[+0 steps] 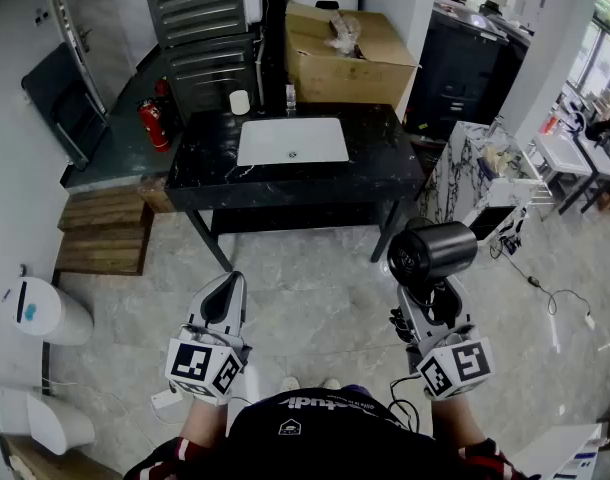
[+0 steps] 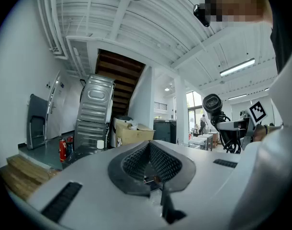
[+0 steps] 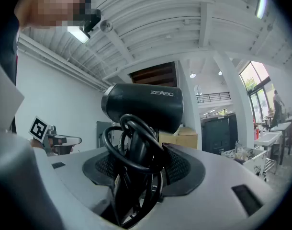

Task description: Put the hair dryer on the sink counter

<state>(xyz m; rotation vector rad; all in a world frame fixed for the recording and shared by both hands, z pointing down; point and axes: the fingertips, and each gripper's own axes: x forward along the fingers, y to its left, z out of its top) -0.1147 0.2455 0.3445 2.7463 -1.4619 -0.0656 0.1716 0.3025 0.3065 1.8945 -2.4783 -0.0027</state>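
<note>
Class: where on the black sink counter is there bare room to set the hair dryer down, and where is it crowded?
Bare: the counter left of the basin, and the patch to its right. Crowded: the back edge, by the white cylinder and small bottle.

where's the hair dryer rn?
Head view, right side: the hair dryer is clamped by its handle in the right gripper, over the floor, short of the black sink counter.
</note>
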